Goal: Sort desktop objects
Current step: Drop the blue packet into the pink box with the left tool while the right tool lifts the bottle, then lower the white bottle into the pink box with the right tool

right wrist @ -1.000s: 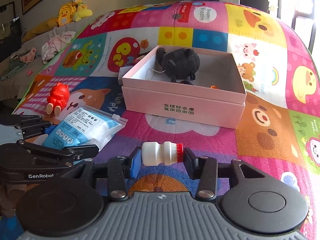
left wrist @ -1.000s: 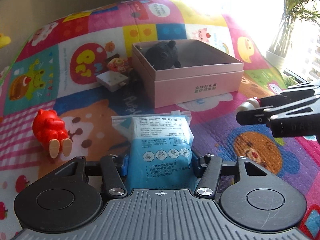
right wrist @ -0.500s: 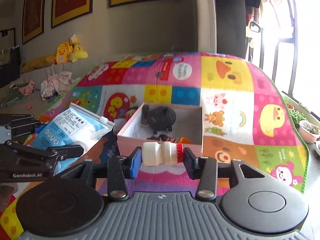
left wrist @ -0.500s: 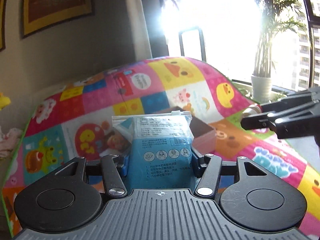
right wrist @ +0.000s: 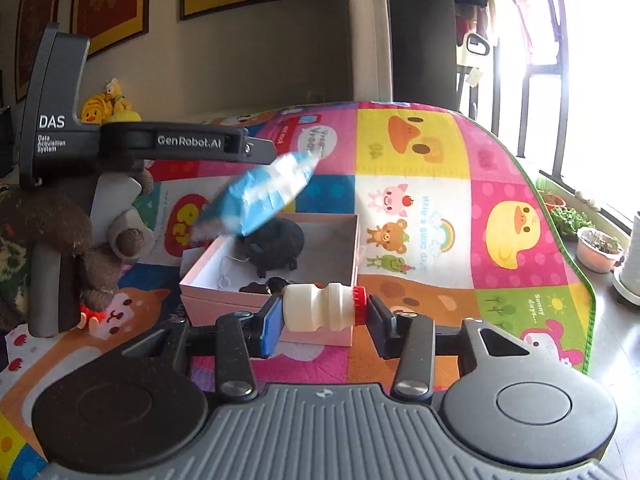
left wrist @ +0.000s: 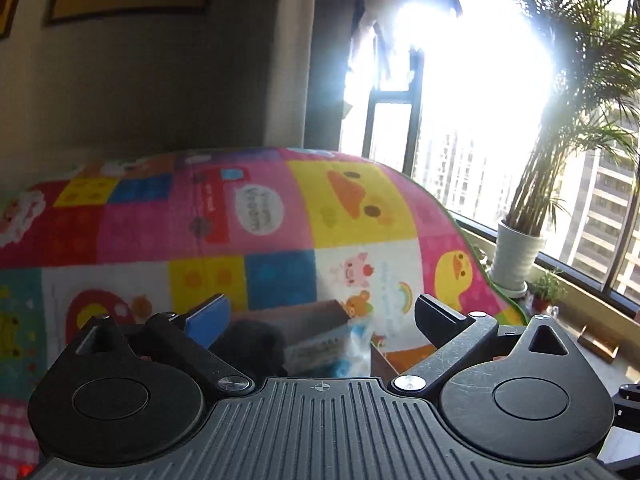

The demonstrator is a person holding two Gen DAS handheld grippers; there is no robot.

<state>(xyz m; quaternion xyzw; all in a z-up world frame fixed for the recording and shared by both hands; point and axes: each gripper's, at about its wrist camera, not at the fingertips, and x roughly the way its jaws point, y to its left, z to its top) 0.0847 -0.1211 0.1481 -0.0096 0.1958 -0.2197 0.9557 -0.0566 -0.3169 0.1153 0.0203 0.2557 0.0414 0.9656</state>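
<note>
Falling blurred, seemingly loose, below spread left gripper (left wrist: 320, 316) whose jaws just opened: blue-white plastic packet (right wrist: 260, 196), over pink cardboard box (right wrist: 320, 240); right gripper (right wrist: 322, 312) pinching white red-capped bottle (right wrist: 320, 306).

Two grippers are in view: the left gripper (right wrist: 276, 152) and the right gripper (right wrist: 322, 316). There is one pink box (right wrist: 224, 288) on one patchwork play mat (right wrist: 420, 152). One black plush toy (right wrist: 274, 246) lies in the box, and one blue-and-white packet (right wrist: 260, 196) is above its far left corner. One small white bottle (right wrist: 320, 307) with a red cap counts among them. At the far left sits one yellow plush toy (right wrist: 102, 104). On the right, by the window, three plant pots are visible: a tall white pot (left wrist: 516, 256), a round pot (right wrist: 598, 250), and part of a third white pot (right wrist: 634, 264) at the right edge.
</note>
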